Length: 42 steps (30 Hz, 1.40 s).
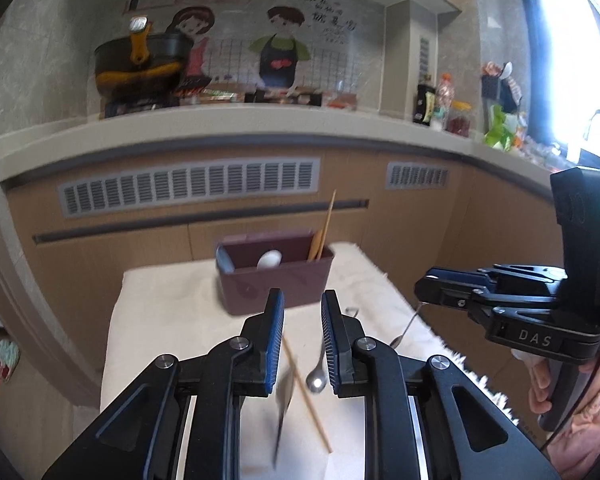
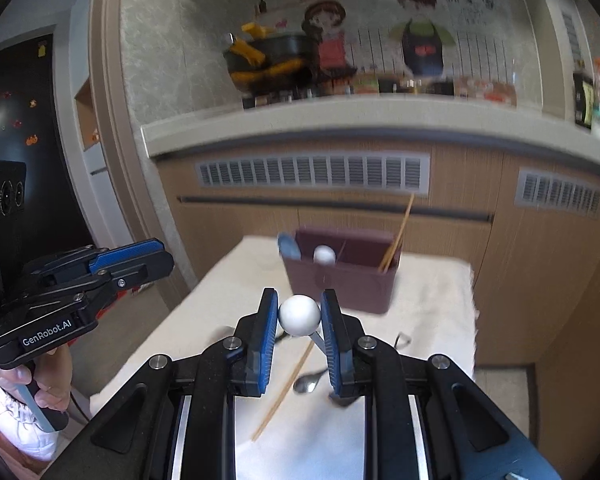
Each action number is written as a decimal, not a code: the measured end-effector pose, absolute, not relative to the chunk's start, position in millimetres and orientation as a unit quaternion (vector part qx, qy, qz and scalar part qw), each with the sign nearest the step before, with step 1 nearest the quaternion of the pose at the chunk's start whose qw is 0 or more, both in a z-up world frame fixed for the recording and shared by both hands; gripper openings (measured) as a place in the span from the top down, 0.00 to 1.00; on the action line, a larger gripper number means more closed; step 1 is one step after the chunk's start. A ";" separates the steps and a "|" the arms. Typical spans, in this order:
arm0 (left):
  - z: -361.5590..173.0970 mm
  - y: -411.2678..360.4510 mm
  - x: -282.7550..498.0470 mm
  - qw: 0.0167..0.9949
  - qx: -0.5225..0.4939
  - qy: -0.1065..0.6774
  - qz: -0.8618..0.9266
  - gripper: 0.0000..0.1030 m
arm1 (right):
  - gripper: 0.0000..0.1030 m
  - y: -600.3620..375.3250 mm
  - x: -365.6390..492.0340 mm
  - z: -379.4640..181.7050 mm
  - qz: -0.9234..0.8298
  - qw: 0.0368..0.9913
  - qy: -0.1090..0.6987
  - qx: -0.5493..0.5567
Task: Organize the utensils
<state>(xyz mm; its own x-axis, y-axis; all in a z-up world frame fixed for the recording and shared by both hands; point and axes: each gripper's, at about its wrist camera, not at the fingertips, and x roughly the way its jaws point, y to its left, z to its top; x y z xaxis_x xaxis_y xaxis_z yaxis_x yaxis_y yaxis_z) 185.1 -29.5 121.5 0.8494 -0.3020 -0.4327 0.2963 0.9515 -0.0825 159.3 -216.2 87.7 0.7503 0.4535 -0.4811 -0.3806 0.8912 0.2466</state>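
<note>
A maroon utensil holder (image 1: pixel 276 276) (image 2: pixel 342 276) stands at the far end of a white cloth (image 1: pixel 172 320) (image 2: pixel 428 300). It holds a white spoon (image 1: pixel 269 259) (image 2: pixel 324 255), a blue utensil (image 1: pixel 224 259) and chopsticks (image 1: pixel 323 228) (image 2: pixel 396 236). My right gripper (image 2: pixel 299 312) (image 1: pixel 424 286) is shut on a white round-bowled spoon (image 2: pixel 299 315), held above the cloth short of the holder. My left gripper (image 1: pixel 302 304) (image 2: pixel 140 256) is open and empty, above a loose chopstick (image 1: pixel 306 396) (image 2: pixel 284 388) and a metal spoon (image 1: pixel 317 380) (image 2: pixel 309 382). A dark utensil (image 1: pixel 283 404) lies blurred beside them.
Another metal spoon (image 1: pixel 406 330) lies near the cloth's right edge. Behind the table runs a wooden cabinet with vents (image 1: pixel 188 186) under a counter (image 1: pixel 220 124) with a black pot (image 1: pixel 140 60) and bottles (image 1: pixel 440 100).
</note>
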 end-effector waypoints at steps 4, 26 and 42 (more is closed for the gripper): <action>145.4 -32.7 190.5 0.965 0.006 0.208 -0.157 0.81 | 0.80 -218.2 163.2 96.2 0.224 0.933 0.272 0.070; -42.3 -94.7 323.0 0.844 0.137 0.468 -0.223 0.59 | 0.80 -253.1 193.2 5.5 0.191 0.902 0.373 0.109; -71.4 -100.7 362.3 0.833 0.126 0.499 -0.203 0.71 | 0.80 -242.6 213.2 -14.6 0.202 0.886 0.397 0.129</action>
<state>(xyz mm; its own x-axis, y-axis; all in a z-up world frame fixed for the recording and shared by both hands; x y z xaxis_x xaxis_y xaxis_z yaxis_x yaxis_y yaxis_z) 362.3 -100.7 -71.4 0.4198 -0.2124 -0.8824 0.4640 0.8858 0.0076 213.2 -242.6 -14.6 0.6027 0.4610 -0.6513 -0.2557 0.8848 0.3896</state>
